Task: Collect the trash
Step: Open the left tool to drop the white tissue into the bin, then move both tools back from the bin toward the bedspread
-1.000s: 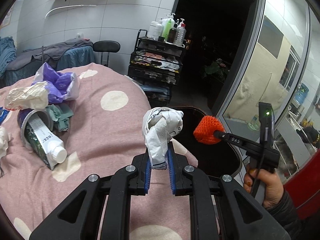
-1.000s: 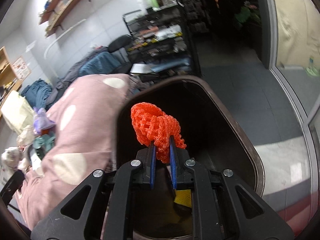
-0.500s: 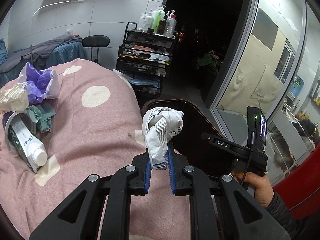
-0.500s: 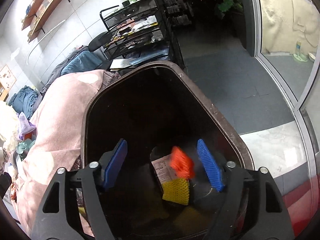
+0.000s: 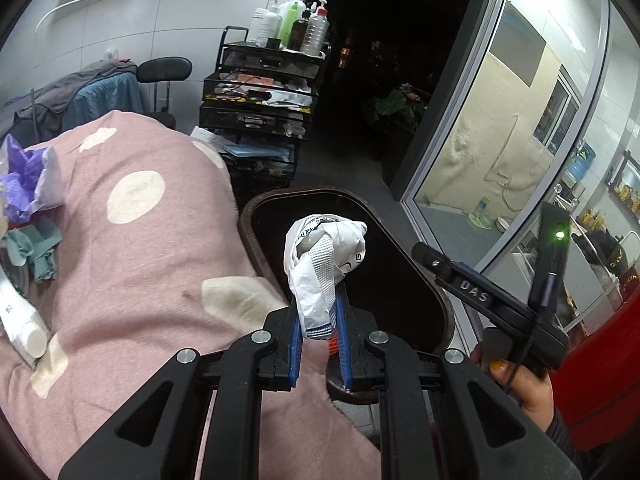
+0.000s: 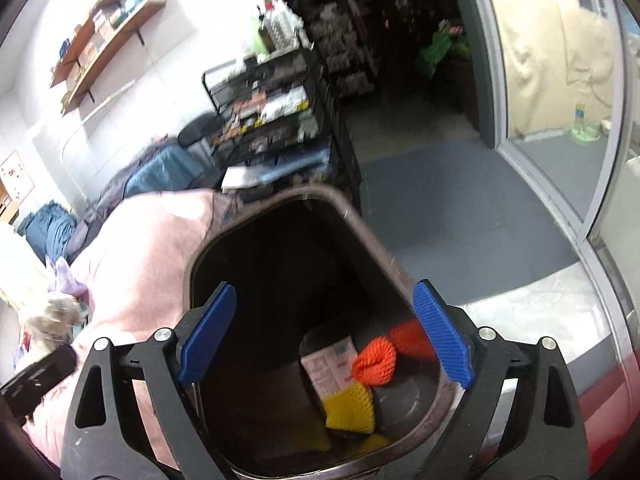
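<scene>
My left gripper is shut on a crumpled white wrapper, held at the near rim of the dark trash bin beside the pink spotted blanket. My right gripper hangs over the trash bin with its jaws opening wide and nothing between them. At the bin's bottom lie an orange foam net, a yellow foam net and a printed packet. The right gripper's body and the hand holding it show at the right of the left wrist view.
On the blanket at the left lie a purple bag, a teal cloth and a white bottle. A black cart with bottles stands behind the bin. A glass door is to the right.
The right gripper opened and the orange foam net fell into the bin. The left gripper carried the white wrapper from over the blanket to the bin's rim.
</scene>
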`<action>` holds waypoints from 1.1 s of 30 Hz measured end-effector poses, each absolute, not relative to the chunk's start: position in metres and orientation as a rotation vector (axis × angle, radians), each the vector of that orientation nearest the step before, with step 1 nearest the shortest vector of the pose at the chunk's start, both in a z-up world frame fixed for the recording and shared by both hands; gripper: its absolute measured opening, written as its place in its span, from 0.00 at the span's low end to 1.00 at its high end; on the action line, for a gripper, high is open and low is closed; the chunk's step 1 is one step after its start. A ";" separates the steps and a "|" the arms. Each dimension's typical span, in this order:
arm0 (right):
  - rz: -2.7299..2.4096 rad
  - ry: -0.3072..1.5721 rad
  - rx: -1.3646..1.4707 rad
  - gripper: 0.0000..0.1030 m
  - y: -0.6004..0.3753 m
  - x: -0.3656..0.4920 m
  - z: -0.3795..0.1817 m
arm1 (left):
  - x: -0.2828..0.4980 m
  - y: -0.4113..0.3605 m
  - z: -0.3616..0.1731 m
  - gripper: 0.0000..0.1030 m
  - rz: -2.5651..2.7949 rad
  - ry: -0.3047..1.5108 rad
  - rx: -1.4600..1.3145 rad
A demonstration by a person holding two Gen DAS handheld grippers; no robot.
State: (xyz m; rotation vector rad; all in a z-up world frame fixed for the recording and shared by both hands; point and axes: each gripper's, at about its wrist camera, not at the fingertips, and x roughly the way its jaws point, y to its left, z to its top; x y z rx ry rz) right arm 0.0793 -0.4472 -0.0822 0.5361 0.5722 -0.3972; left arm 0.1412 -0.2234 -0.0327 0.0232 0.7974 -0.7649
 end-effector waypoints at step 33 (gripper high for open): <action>-0.576 0.439 0.617 0.93 -0.487 0.038 -0.061 | 0.158 -0.310 -0.055 0.80 -0.793 0.843 0.224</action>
